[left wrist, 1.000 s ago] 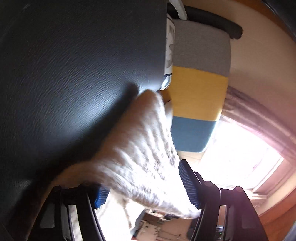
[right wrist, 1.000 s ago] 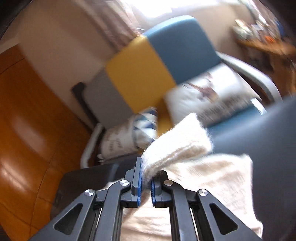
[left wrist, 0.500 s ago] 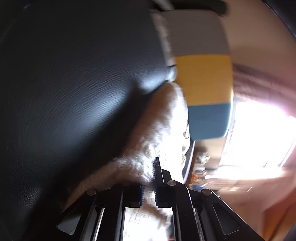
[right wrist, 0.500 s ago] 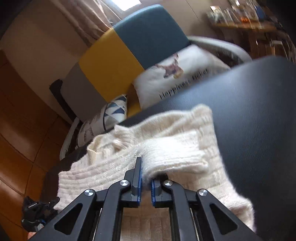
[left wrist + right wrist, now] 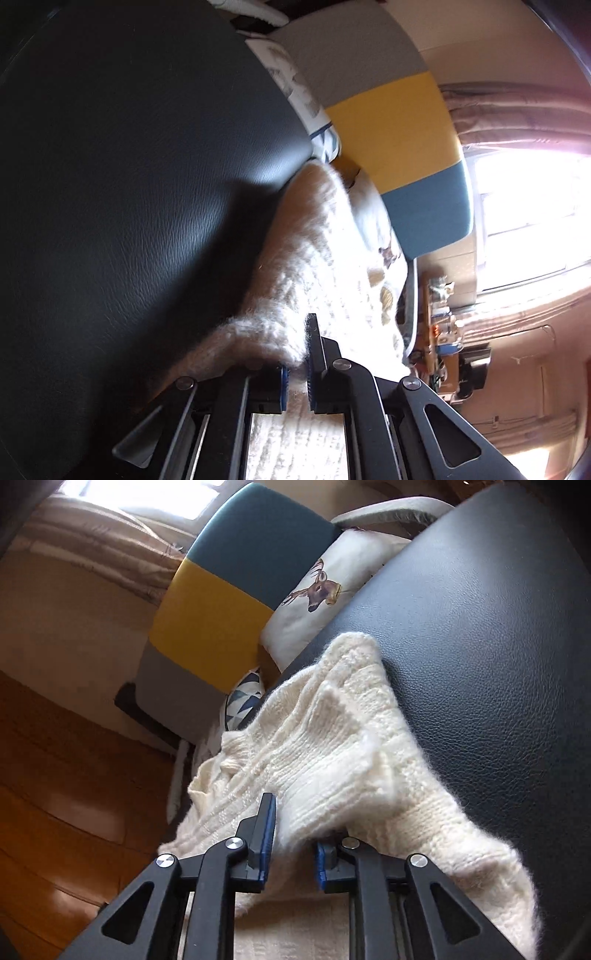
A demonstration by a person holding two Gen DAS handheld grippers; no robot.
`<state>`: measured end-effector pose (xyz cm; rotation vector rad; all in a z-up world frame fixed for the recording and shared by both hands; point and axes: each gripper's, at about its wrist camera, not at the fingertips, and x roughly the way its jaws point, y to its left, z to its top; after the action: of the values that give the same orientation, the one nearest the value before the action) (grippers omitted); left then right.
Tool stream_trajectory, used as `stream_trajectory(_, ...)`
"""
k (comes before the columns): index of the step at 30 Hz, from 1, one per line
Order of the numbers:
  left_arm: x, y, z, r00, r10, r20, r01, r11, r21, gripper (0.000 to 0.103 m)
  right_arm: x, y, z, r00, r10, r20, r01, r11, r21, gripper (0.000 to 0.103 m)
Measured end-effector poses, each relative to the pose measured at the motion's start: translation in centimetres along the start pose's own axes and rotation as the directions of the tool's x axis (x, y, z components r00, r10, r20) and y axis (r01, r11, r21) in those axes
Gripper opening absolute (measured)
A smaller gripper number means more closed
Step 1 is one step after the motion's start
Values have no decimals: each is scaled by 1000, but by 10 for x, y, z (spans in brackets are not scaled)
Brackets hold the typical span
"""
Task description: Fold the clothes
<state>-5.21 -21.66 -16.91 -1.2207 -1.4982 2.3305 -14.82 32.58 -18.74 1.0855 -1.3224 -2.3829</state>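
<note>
A cream knit sweater (image 5: 332, 746) lies on a black leather surface (image 5: 480, 627). In the right wrist view a folded part of it lies across the rest. My right gripper (image 5: 293, 845) has its jaws a little apart, with a fold of the sweater between them. In the left wrist view the sweater (image 5: 314, 251) runs away from me along the black surface (image 5: 129, 184). My left gripper (image 5: 295, 373) is shut on the fuzzy edge of the sweater.
A sofa with grey, yellow and blue back panels (image 5: 221, 602) stands behind the black surface, with a deer-print cushion (image 5: 317, 587) and a triangle-pattern cushion (image 5: 247, 694) on it. Orange wood floor (image 5: 55, 794) lies to the left. A bright window (image 5: 535, 206) and a cluttered shelf (image 5: 443, 325) show in the left wrist view.
My left gripper closed on the sweater's edge. My right gripper carried its fold down onto the sweater and its jaws have now parted slightly.
</note>
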Motion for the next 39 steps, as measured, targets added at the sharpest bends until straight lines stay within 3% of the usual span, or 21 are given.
stream_trajectory(4, 12, 13, 5, 999, 10, -39, -12, 999, -36, 7, -1, 4, -1, 995, -97, 27, 98, 994, -40, 13)
stream_trajectory(6, 29, 10, 15, 995, -16, -94, 8, 996, -86, 8, -1, 16, -1, 988, -155, 26, 157, 982, -102, 13)
stream_trajectory(9, 24, 12, 24, 987, -64, -145, 49, 993, -105, 11, -8, 28, 0, 976, -216, 33, 218, 959, -182, 16)
stream_trajectory(14, -17, 14, 33, 989, -39, -143, 41, 999, 14, 13, -38, 51, 1, 916, -360, 175, 399, 861, -316, 21)
stream_trajectory(15, -22, 10, 38, 992, -26, -126, 32, 998, 45, 13, -43, 59, 0, 913, -353, 204, 404, 849, -341, 21)
stream_trajectory(17, -27, -5, 55, 997, 18, -71, -10, 993, 117, 15, -43, 81, -2, 931, -303, 204, 362, 839, -406, 23)
stream_trajectory(20, -15, -20, 80, 997, 15, -70, -2, 984, 177, 27, -15, 112, -10, 966, -244, 89, 254, 808, -532, 24)
stream_trajectory(23, 19, -32, 101, 993, 34, -117, -7, 975, 222, 37, 19, 132, -27, 975, -220, -45, 146, 774, -617, 24)
stream_trajectory(26, 53, -41, 123, 979, 8, -205, 36, 977, 210, 41, 50, 141, -43, 962, -241, -124, 99, 739, -666, 24)
stream_trajectory(30, 82, -50, 137, 955, -30, -296, 96, 973, 212, 46, 75, 132, -53, 928, -352, -124, 166, 686, -708, 24)
stream_trajectory(32, 84, -62, 136, 960, -1, -280, 88, 951, 297, 22, 79, 120, -55, 913, -399, -91, 214, 656, -724, 22)
stream_trajectory(33, 80, -69, 133, 967, 15, -256, 79, 932, 353, 12, 76, 113, -56, 925, -371, -82, 207, 673, -710, 21)
stream_trajectory(35, 76, -85, 127, 980, 67, -188, 28, 884, 466, 11, 69, 101, -58, 945, -317, -73, 192, 724, -662, 21)
stream_trajectory(36, 74, -94, 124, 984, 97, -146, -7, 854, 521, 11, 67, 100, -60, 949, -308, -65, 191, 728, -659, 21)
stream_trajectory(38, 83, -98, 115, 974, 216, -73, -127, 782, 610, 11, 67, 104, -60, 943, -324, -70, 197, 718, -668, 21)
stream_trajectory(39, 88, -94, 113, 967, 244, -73, -149, 775, 614, 12, 67, 106, -59, 940, -334, -74, 200, 713, -672, 21)
